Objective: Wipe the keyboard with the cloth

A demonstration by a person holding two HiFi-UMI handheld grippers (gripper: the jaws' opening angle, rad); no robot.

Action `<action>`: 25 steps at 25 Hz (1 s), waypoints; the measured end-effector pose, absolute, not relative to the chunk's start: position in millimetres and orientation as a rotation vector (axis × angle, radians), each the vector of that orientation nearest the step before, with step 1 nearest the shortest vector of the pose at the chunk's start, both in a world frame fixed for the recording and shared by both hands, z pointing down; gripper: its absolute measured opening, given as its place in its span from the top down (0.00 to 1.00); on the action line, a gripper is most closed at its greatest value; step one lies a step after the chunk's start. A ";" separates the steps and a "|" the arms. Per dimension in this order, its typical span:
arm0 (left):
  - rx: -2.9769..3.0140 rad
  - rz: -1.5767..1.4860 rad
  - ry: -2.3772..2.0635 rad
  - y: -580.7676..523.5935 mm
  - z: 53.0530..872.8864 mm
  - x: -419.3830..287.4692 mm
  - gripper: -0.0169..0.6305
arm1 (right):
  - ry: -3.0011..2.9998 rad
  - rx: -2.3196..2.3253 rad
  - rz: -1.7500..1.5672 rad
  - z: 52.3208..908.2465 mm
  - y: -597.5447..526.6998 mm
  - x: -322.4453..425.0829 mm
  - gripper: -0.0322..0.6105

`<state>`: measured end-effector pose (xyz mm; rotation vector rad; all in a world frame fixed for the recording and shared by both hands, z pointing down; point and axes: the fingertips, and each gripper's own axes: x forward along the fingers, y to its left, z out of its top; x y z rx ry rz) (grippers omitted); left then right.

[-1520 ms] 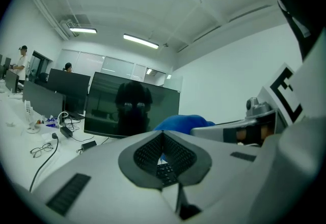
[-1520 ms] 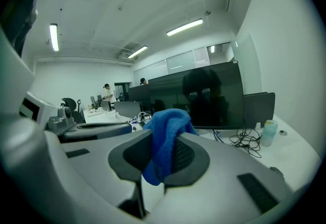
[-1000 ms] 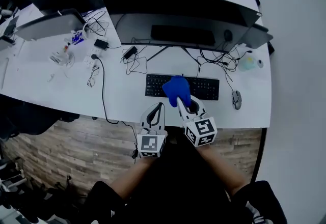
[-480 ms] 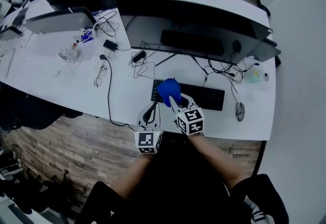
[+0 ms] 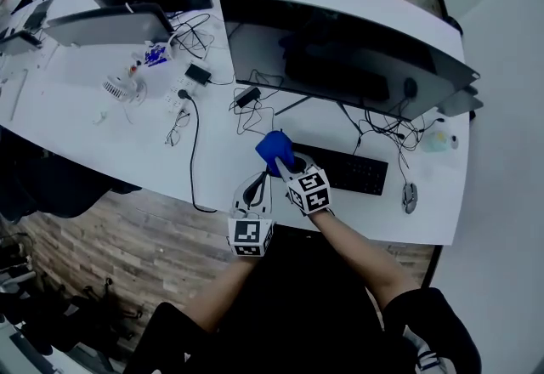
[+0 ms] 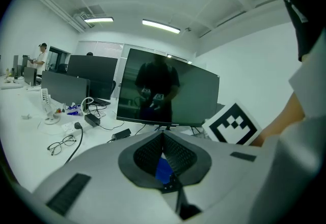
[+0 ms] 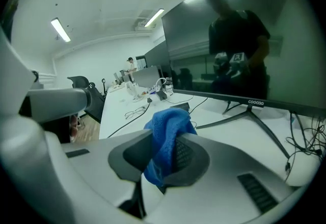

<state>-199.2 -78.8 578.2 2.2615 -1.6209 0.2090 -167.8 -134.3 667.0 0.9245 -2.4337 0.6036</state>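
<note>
Right gripper (image 7: 163, 150): jaws pinching the blue cloth (image 5: 274, 148), which bunches up above the pads. In the head view the cloth sits at the left end of the keyboard (image 5: 350, 170) on the white tabletop (image 5: 212, 168); contact with the keys cannot be told. Left gripper (image 6: 163, 135): jaws pressed together, holding nothing, just beside the right gripper near the tabletop's front edge.

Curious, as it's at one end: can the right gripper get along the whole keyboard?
Probably yes: the right gripper, holding the cloth, is at the left end of the keyboard, and nothing lies on it.
</note>
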 end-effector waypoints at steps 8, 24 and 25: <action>2.273 0.185 -1.600 -90.5 575.5 -206.5 0.96 | -2.292 0.932 0.672 734.3 -147.6 -180.1 0.84; 2.296 0.179 -1.539 -86.7 574.9 -194.0 0.96 | -2.147 1.060 0.777 768.5 -156.0 -139.9 0.84; 2.300 0.179 -1.535 -86.7 574.7 -191.9 0.96 | -2.142 1.065 0.777 768.4 -155.7 -136.8 0.84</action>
